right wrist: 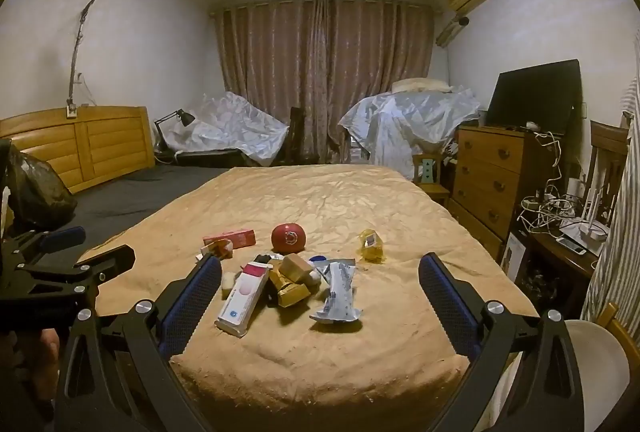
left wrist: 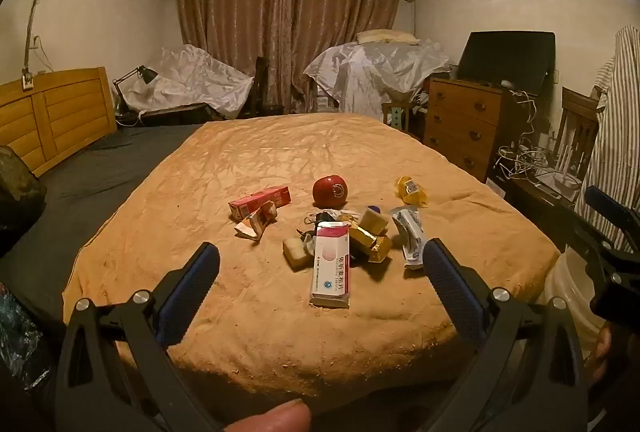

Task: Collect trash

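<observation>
Trash lies heaped on the tan blanket (left wrist: 280, 160) spread over the bed, ahead of both tongs and touched by neither. Left tongs (left wrist: 322, 268) are spread wide and hold nothing; in the left wrist view the white-and-pink medicine box (left wrist: 331, 266) lies lengthwise between the two blue pads, its near end toward the camera. Just right of it sit crumpled gold foil wrappers (left wrist: 374, 242) and a tan block (left wrist: 372, 222), and further right a silver-white wrapper (left wrist: 410, 240) lies just beside the right pad. A pale sponge-like piece (left wrist: 295, 252) rests against the box's left side. Beyond the heap are a red apple-shaped container (left wrist: 330, 191), a yellow wrapper (left wrist: 411, 189) to its right, and a red carton (left wrist: 260, 201) with a crushed red-and-white pack (left wrist: 258, 221) to its left, all well apart from the pads.

Right tongs (right wrist: 320, 272) are likewise wide open and empty, hovering before the same heap: the medicine box (right wrist: 243, 298) lies just inside the left pad, the foil wrappers (right wrist: 290, 290) in the middle, the silver-white wrapper (right wrist: 338, 292) right of centre. The apple-shaped container (right wrist: 289, 238) and yellow wrapper (right wrist: 371, 250) lie farther off. A white bucket (left wrist: 572, 292) stands at the bed's near right corner
</observation>
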